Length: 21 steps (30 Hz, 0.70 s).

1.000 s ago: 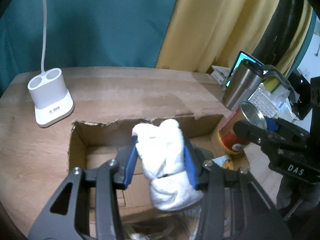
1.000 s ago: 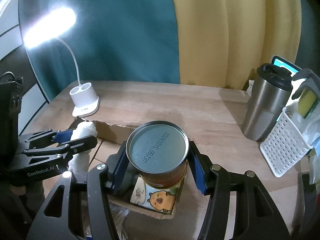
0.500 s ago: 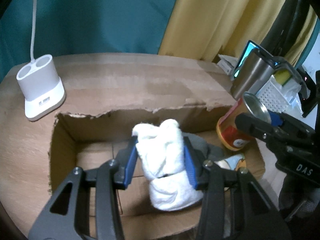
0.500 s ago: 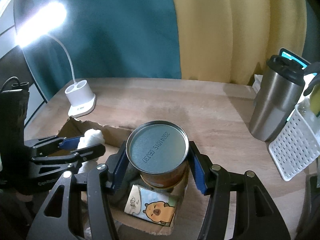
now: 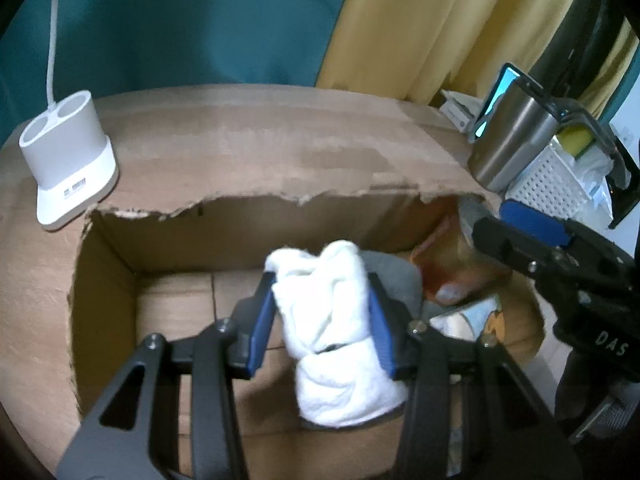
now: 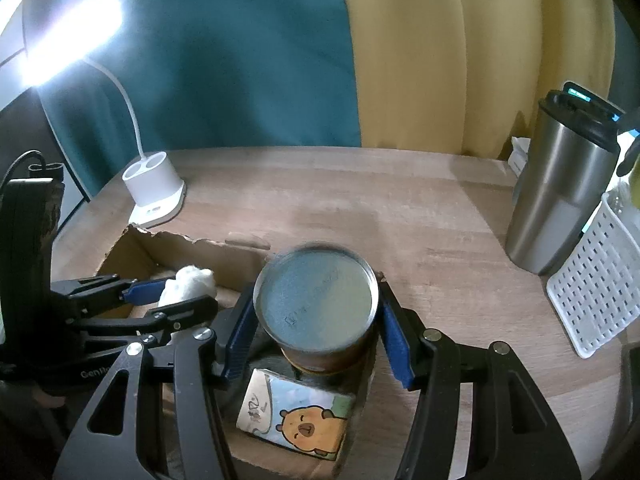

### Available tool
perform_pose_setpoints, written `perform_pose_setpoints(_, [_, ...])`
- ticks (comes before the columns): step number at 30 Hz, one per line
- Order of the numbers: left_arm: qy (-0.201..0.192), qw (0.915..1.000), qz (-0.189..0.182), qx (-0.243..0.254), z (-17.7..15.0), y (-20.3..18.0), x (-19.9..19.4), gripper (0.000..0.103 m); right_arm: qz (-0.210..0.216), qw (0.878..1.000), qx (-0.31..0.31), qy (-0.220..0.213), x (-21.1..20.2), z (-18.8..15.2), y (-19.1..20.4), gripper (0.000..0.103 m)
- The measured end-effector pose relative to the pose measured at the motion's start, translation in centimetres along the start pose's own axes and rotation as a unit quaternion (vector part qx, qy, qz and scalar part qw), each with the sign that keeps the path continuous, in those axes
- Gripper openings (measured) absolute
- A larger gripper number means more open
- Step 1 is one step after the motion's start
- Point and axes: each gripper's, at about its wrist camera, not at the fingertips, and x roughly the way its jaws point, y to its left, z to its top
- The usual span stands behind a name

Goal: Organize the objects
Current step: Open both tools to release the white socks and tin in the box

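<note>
One cardboard box (image 5: 104,280), one towel (image 5: 332,320), one can (image 6: 316,312), two hand-held grippers (image 5: 320,320).

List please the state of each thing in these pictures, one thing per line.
Left gripper: shut on towel.
Towel: rolled, held over box.
Right gripper: shut on can.
Can: upright, held in box.
Box: open, rim torn.
Lamp: on.
Tumbler: upright, lidded.

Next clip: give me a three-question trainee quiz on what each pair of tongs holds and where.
1. True or false: the left tongs grip a white rolled cloth.
2. What do the right tongs hold?
A. steel tumbler
B. metal can
C. lamp base
3. Fill in: both items hang over the open cardboard ____.

Key: 1 true; 2 B, the metal can; 3 box.
</note>
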Motion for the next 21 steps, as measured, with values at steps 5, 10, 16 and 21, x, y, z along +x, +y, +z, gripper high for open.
perform_pose_setpoints(5, [0.007,0.9999,-0.007,-0.005,0.0,0.0,-0.2,0.068,-0.013,1.000,0.001,0.002,0.2,0.0,-0.4,0.060])
perform_pose_setpoints(10, [-0.006,0.9999,-0.012,-0.006,-0.1,-0.1,-1.1,0.072,-0.021,1.000,0.003,-0.008,-0.8,0.0,-0.4,0.060])
perform_pose_setpoints(16, [-0.021,0.9997,-0.012,-0.005,-0.4,-0.1,-2.7,0.072,-0.031,0.999,0.002,-0.012,-2.1,-0.4,0.2,0.061])
perform_pose_setpoints(21, [-0.035,0.9993,-0.010,-0.006,-0.9,0.1,-4.2,0.072,-0.036,0.999,-0.001,-0.019,-3.3,-0.8,0.9,0.061])
